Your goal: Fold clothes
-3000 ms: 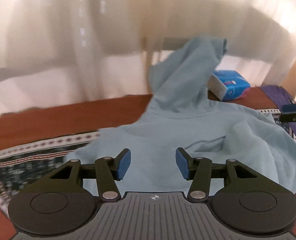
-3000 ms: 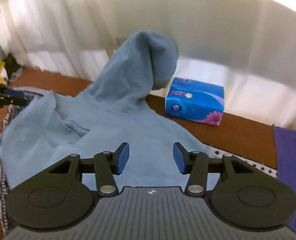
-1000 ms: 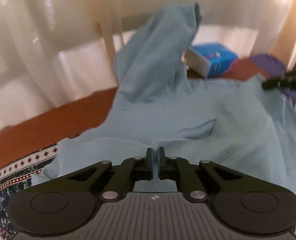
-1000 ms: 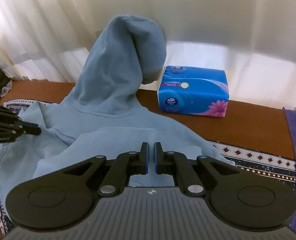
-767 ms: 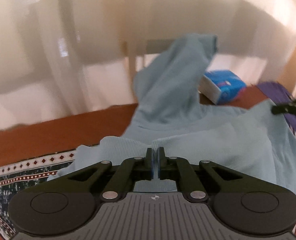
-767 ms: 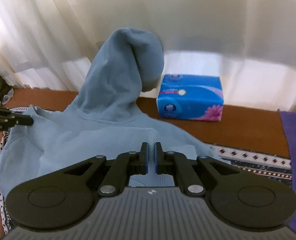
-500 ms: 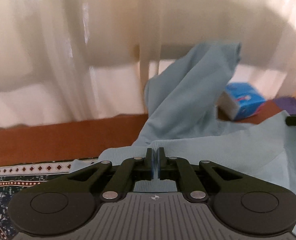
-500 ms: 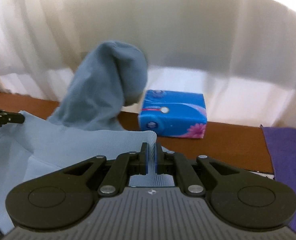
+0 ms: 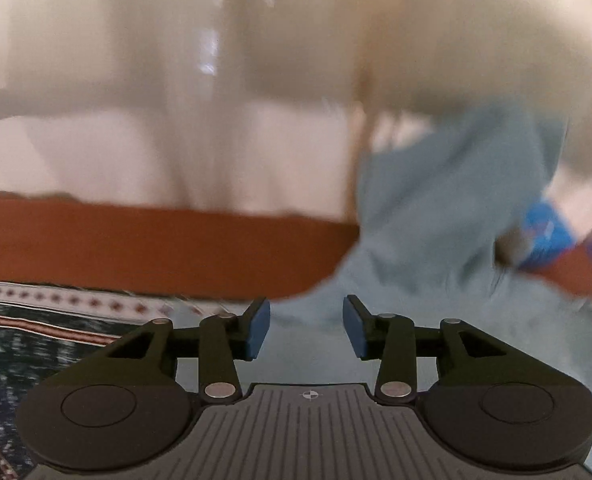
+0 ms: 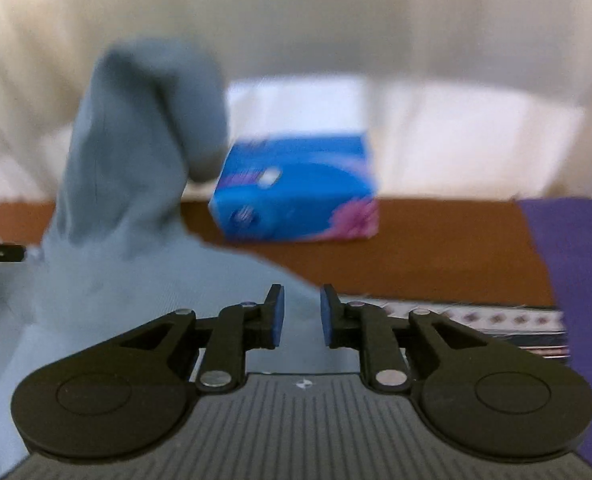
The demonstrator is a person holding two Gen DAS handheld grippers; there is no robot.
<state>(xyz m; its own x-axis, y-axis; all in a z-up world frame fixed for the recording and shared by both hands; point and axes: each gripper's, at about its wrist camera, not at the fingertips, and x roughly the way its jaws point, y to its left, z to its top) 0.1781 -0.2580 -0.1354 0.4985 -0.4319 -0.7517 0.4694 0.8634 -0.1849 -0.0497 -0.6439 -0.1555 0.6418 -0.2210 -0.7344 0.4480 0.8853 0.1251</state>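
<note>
We have just been opening both grippers, left gripper (image 9: 305, 329) wider than right gripper (image 10: 301, 315), dropping the light blue hoodie (image 10: 128, 280) hem to lay the fold

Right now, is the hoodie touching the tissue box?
Cannot tell. In the right wrist view the hoodie's hood overlaps the tissue box edge, but blur hides any contact or gap.

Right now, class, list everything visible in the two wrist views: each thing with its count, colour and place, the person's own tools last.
hoodie: one, light blue, spread on the table, hood propped up at the back
tissue pack: one, blue, on the table right of the hood
patterned cloth: one, dark with a white border, under the hoodie
purple cloth: one, at the table's right
table: one, brown
curtain: cream, behind
left gripper: one, black, jaws just opened
right gripper: one, black, jaws just opened
</note>
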